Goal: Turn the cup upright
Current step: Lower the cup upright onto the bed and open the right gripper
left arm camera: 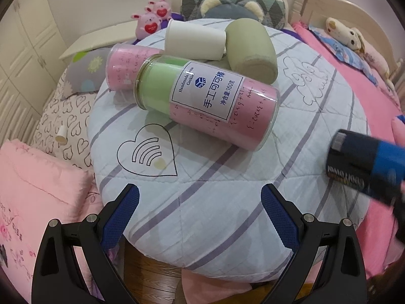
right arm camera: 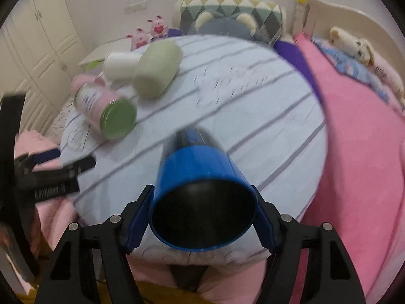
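Observation:
My right gripper (right arm camera: 202, 217) is shut on a blue cup (right arm camera: 200, 177) with a black inside. The cup lies tilted, its open mouth facing the camera, held above the round quilted cushion (right arm camera: 265, 116). The same cup shows blurred in the left wrist view (left arm camera: 367, 164) at the right edge. My left gripper (left arm camera: 200, 215) is open and empty over the near part of the cushion (left arm camera: 215, 202). It also shows blurred in the right wrist view at the left edge (right arm camera: 50, 174).
On the cushion lie a clear labelled jar with green and pink filling (left arm camera: 207, 101), a second pink jar (left arm camera: 126, 68), a white paper cup (left arm camera: 195, 40) and an olive-green cup (left arm camera: 250, 50). Pink bedding (right arm camera: 354, 152), pillows and plush toys (left arm camera: 154, 20) surround it.

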Demonstrator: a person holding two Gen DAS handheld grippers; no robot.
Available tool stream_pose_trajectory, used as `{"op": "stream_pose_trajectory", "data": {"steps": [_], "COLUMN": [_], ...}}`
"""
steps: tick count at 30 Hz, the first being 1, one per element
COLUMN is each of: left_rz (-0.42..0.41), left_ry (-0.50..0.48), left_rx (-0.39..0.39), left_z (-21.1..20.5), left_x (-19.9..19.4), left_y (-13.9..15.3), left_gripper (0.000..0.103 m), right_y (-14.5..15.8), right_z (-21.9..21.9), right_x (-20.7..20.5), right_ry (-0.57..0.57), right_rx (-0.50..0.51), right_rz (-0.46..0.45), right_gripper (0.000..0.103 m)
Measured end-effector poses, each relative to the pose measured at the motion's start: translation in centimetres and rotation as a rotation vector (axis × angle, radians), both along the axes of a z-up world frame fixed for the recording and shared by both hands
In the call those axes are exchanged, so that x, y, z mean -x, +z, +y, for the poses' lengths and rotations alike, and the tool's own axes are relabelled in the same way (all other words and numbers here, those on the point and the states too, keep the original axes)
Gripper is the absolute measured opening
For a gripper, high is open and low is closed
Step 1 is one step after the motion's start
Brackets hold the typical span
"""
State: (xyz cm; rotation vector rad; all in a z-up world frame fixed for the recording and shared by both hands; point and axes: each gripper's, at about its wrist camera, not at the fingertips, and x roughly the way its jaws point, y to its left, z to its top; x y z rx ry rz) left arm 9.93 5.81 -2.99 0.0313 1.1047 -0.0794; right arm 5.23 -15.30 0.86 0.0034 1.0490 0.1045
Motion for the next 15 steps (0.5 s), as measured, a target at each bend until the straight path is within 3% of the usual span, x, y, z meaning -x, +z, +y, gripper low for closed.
{"op": "stream_pose_trajectory", "data": {"steps": [9, 12, 15], "left_rz": [0.021, 0.017, 0.012], "left_ry": [0.049, 0.052, 0.045], "left_rx": [0.015, 0.015, 0.006], "left_z": [1.5, 1.8, 1.6], "left_x": [-0.7, -0.7, -0.6], "left_y": [-0.7, -0.8, -0.8], "left_gripper": [0.098, 0.098, 0.098], "right_y": [-0.6, -1.2, -1.1], "right_z": [2.6, 3.2, 3.2], "right_x": [-4.2, -4.2, -3.5], "right_ry": [0.042, 0.051, 0.053], "right_rx": [0.029, 0.037, 0.044], "right_rz": [0.01, 0.026, 0.02], "right_gripper": [0.072, 0.082, 0.082]}}
